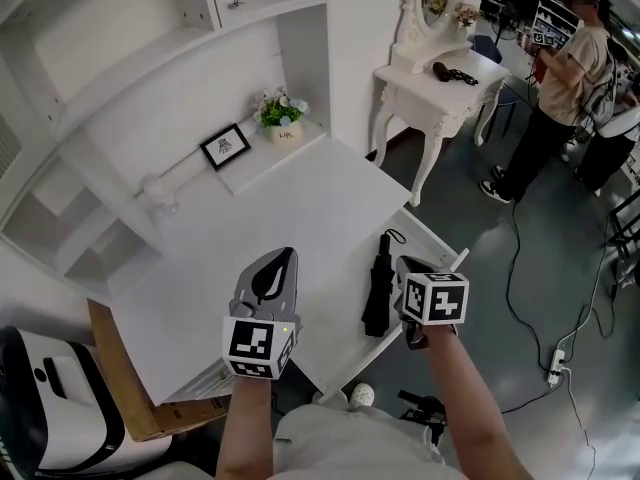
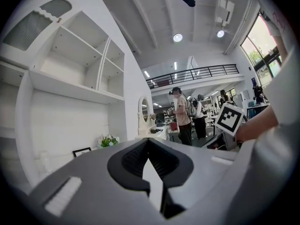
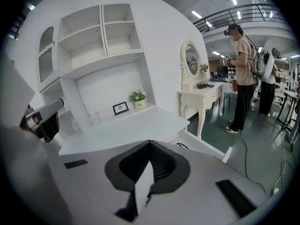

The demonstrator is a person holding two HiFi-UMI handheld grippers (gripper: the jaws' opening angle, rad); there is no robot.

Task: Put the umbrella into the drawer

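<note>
A black folded umbrella (image 1: 377, 290) lies lengthwise in the pulled-out white drawer (image 1: 440, 243) at the desk's right edge, its strap loop at the far end. My right gripper (image 1: 403, 264) hovers just right of the umbrella, apart from it, jaws shut and empty; in the right gripper view its tips (image 3: 149, 142) meet above the desk top and the drawer (image 3: 212, 150). My left gripper (image 1: 283, 256) is over the white desk top (image 1: 300, 203), left of the umbrella. Its jaws (image 2: 148, 140) are closed together with nothing between them.
Shelves rise behind the desk, with a flower pot (image 1: 283, 118) and a small picture frame (image 1: 225, 146) on the ledge. A white dressing table (image 1: 440, 80) and a standing person (image 1: 560, 78) are to the right. A cardboard box (image 1: 130, 388) leans at the desk's left; cables and a power strip (image 1: 555, 368) lie on the floor.
</note>
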